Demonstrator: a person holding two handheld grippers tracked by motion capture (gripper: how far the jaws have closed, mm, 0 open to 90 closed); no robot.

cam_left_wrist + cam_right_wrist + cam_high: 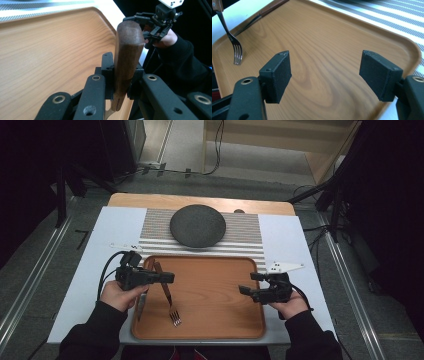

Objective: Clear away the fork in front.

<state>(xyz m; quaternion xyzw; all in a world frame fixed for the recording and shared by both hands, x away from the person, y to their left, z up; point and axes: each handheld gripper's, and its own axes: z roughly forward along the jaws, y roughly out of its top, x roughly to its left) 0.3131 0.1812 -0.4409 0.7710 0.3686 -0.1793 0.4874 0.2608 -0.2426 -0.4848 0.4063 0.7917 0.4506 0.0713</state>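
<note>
A tray (210, 320) lies at the near edge of the table (90, 270), on a striped mat (245, 237). Behind it, on the mat, sits a plate (197, 225). A fork (167, 295) hangs over the tray's left part (tines nearest the person), a knife (142, 304) along the left rim.

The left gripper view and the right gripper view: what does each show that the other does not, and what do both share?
Left gripper view: the left gripper shut on the fork's dark wooden handle, and the right gripper farther off. Right gripper view: the open right gripper, the fork's metal tines, the striped placemat. Both: the brown wooden tray.
</note>
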